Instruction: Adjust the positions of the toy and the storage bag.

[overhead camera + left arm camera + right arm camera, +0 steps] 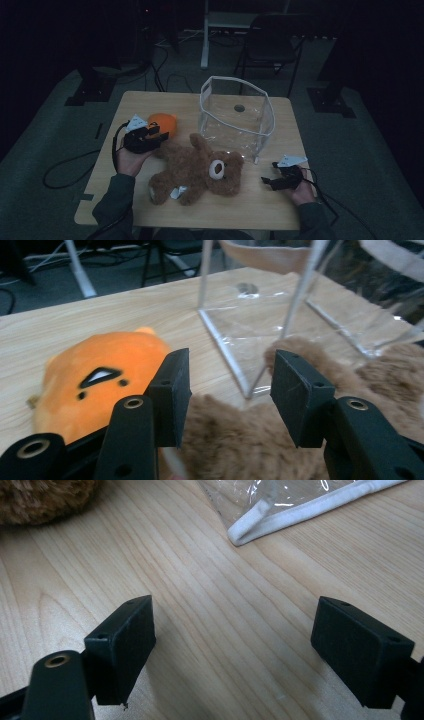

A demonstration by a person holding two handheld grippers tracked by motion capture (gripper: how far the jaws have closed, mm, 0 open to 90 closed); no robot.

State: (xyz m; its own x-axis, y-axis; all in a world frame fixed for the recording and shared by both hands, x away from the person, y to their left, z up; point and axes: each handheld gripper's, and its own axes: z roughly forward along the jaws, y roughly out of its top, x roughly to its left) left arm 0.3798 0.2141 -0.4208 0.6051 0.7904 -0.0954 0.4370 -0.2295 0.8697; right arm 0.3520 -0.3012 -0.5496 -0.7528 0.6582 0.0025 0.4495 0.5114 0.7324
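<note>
Here, no writing is legible; left gripper (230,395) half open over teddy bear (195,170), holding nothing.

The right gripper (232,650) hangs low over bare wooden table (210,595), its 2 black fingers (122,645) spread wide with nothing between them. Beyond lies the white-edged corner of a clear plastic bag (280,515); brown plush fur (40,497) shows farther off.

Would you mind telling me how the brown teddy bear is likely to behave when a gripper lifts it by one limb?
The brown teddy bear looks soft and plush, so it would probably sag and dangle. It sprawls flat with limbs spread, so rolling seems unlikely. Its fuzzy fur should give the pads decent grip.
</note>
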